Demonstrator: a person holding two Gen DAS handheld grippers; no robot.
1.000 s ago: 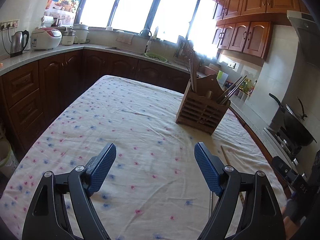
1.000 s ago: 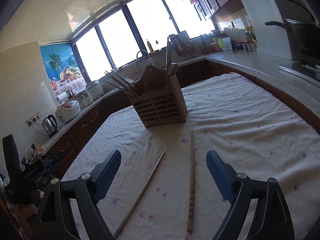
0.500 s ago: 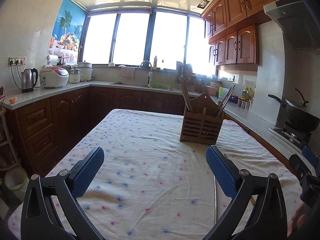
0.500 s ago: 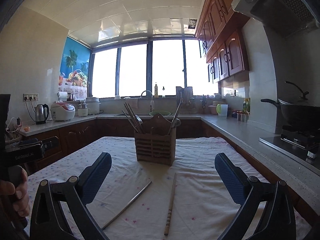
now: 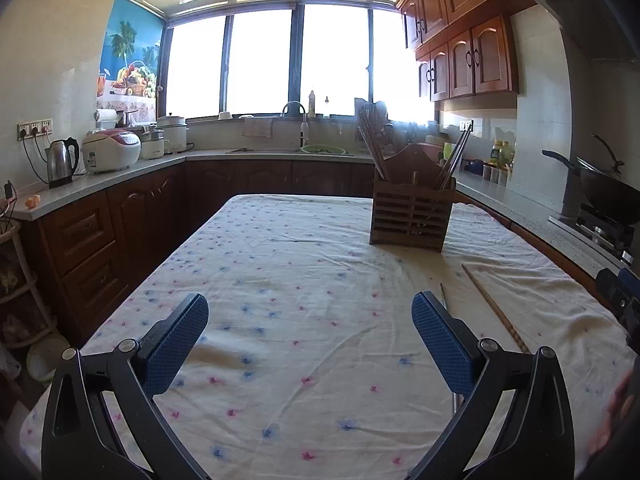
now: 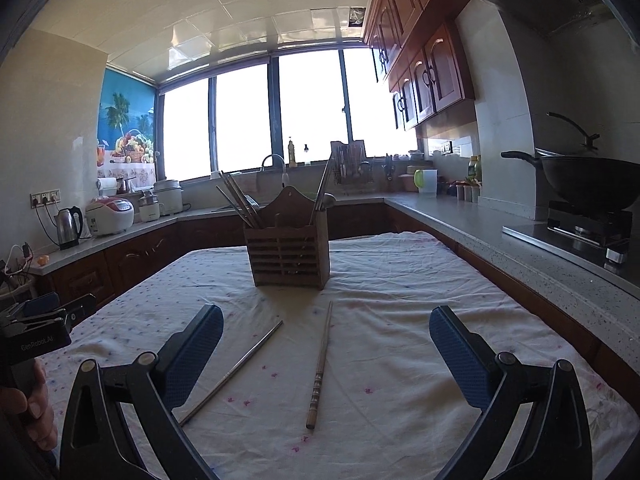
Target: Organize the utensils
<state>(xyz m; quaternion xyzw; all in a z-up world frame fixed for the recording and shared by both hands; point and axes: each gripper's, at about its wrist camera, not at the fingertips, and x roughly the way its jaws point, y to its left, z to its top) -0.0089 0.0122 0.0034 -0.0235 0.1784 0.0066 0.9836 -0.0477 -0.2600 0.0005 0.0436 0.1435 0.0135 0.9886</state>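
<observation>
A slatted wooden utensil holder (image 6: 289, 254) is parked upright toward the far end of the table, with chopsticks and a ladle stuck in its top. Two loose pieces are laid flat on the wrinkly, flower-dotted tablecloth (image 6: 400, 304) in front of it: a thin steel chopstick (image 6: 236, 368) and a wooden chopstick (image 6: 320, 364) with a turned, ridged handle end, near each other but not touching. The right gripper (image 6: 326, 354) is held wide apart over both, nothing clamped; its blue pads (image 6: 456, 356) are dimpled rubber. The left gripper (image 5: 310, 340) is spread open too, over bare cloth. "GenRobot.AI" can be read on the left unit's black body (image 6: 34, 344). Plenty of cloth is left free around both sticks.
</observation>
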